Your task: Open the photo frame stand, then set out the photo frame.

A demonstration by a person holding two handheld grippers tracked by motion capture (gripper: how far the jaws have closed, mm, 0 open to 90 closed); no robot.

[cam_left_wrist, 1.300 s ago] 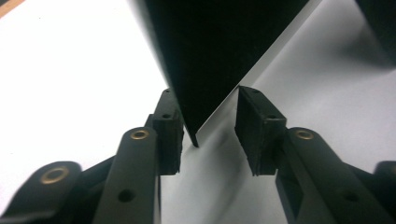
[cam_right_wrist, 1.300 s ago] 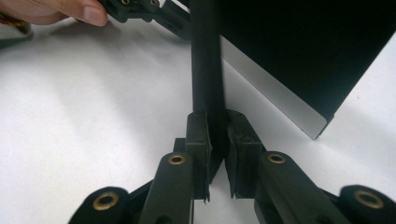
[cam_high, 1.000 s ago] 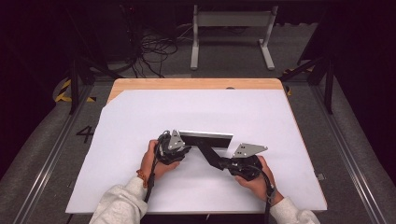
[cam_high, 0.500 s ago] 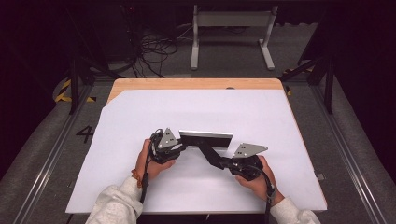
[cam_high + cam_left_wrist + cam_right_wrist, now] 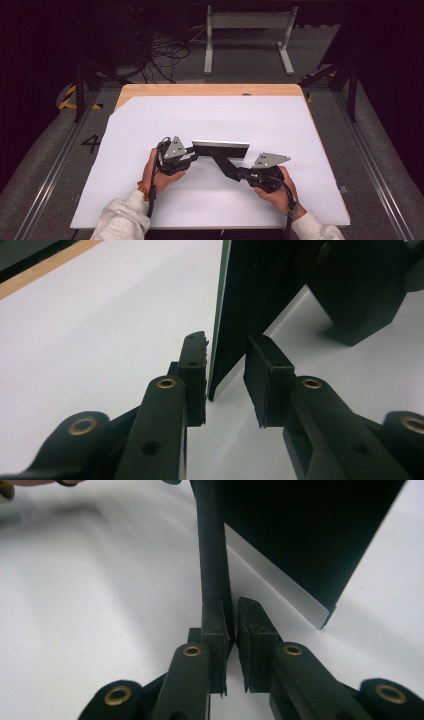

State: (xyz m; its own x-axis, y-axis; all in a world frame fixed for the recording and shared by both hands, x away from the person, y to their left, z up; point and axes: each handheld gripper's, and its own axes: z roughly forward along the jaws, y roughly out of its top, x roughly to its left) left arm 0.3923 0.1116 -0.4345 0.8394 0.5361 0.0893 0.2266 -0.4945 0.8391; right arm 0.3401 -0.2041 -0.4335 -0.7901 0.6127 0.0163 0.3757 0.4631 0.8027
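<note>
High view: a dark flat panel (image 5: 220, 148) stands on edge on the white table sheet (image 5: 250, 115), its black prop (image 5: 225, 166) slanting toward five o'clock. Both forearms enter from six o'clock. Left gripper view: the left gripper (image 5: 226, 375) has been closing; its pads straddle the panel's corner (image 5: 250, 305) without pressing. Right gripper view: the right gripper (image 5: 234, 630) is clenched on the prop (image 5: 212, 545).

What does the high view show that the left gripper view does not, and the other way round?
High view: the person's left hand and right hand, and the right gripper shut on the black strut. Left gripper view: the left gripper with a thin gap at each of its pads; its jaws have just been closing, the panel's corner between them. Both: the upright black panel on the white sheet.
</note>
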